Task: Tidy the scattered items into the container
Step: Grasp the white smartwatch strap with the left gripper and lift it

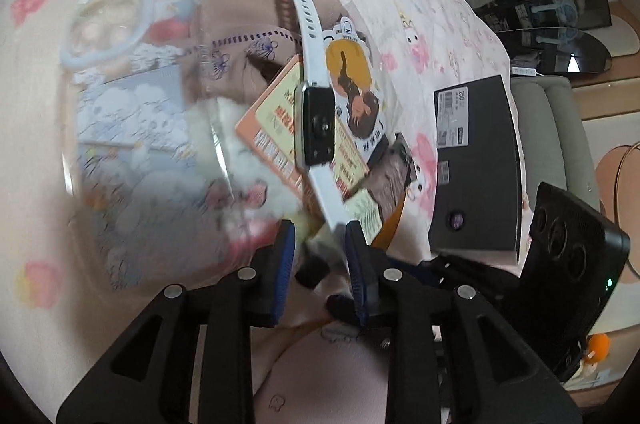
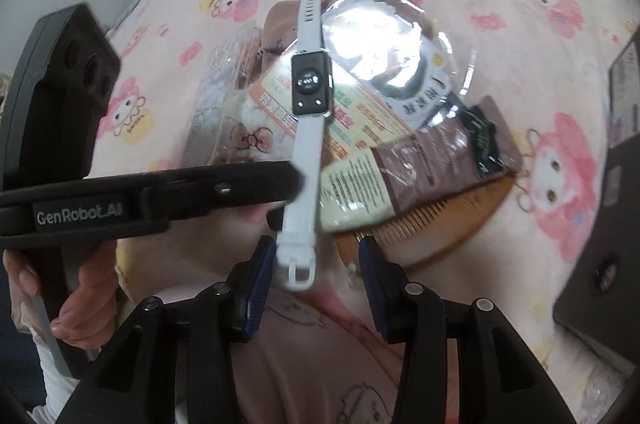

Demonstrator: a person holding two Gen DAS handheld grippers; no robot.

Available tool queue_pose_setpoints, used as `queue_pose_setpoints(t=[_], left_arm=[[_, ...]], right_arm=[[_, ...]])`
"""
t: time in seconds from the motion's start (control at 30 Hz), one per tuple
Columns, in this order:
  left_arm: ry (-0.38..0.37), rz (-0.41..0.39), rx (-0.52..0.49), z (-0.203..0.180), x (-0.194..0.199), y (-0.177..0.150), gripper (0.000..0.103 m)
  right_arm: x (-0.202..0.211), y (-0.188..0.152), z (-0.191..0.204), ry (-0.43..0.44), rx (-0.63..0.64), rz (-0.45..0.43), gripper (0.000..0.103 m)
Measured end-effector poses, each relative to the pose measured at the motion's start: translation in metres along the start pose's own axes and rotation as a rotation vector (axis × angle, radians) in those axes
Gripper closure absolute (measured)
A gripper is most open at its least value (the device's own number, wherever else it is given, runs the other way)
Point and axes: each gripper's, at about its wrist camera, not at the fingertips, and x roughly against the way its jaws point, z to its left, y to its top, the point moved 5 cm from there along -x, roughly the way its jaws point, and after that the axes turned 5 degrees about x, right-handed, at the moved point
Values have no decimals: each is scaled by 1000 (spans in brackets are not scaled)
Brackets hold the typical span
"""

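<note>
A white smartwatch (image 1: 316, 128) (image 2: 310, 84) lies face down, lengthwise over a pile of small items on the bed. One strap end reaches between the tips of my left gripper (image 1: 320, 244), whose blue pads stand apart and do not press it. In the right wrist view the left gripper (image 2: 298, 180) comes in side-on from the left, beside the strap. My right gripper (image 2: 316, 264) is open, with the strap's buckle end loose in its wide gap. A black box (image 1: 476, 164) rests on the bed to the right.
Under the watch are an orange printed card (image 2: 360, 120), a shiny cartoon packet (image 2: 380, 40), a brown sachet (image 2: 440, 160) and a wooden comb (image 2: 432, 224). A blurred clear plastic bag (image 1: 132, 128) lies left. A hand (image 2: 80, 304) holds the left gripper. The pink cartoon bedspread (image 2: 520, 24) lies beneath.
</note>
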Motion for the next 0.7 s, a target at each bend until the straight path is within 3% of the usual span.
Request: queue_pose_setpoints(t=[0.03, 0.1, 0.13, 0.4, 0.5, 0.7], left_arm=[[3, -4, 0, -1, -1, 1, 79], [5, -22, -12, -8, 2, 4, 87], [9, -33, -20, -12, 3, 4, 98], [-3, -71, -153, -67, 22, -16, 99], [-20, -48, -178, -86, 20, -27, 99], [-8, 78, -273, -136, -12, -73, 98]], right_arm=[[-1, 1, 1, 16, -3, 2, 65], [-3, 2, 4, 34, -1, -2, 85], [-1, 2, 4, 19, 3, -20, 85], [53, -19, 7, -6, 8, -177, 85], [75, -33, 2, -11, -3, -217, 85], [118, -91, -23, -23, -61, -269, 85]])
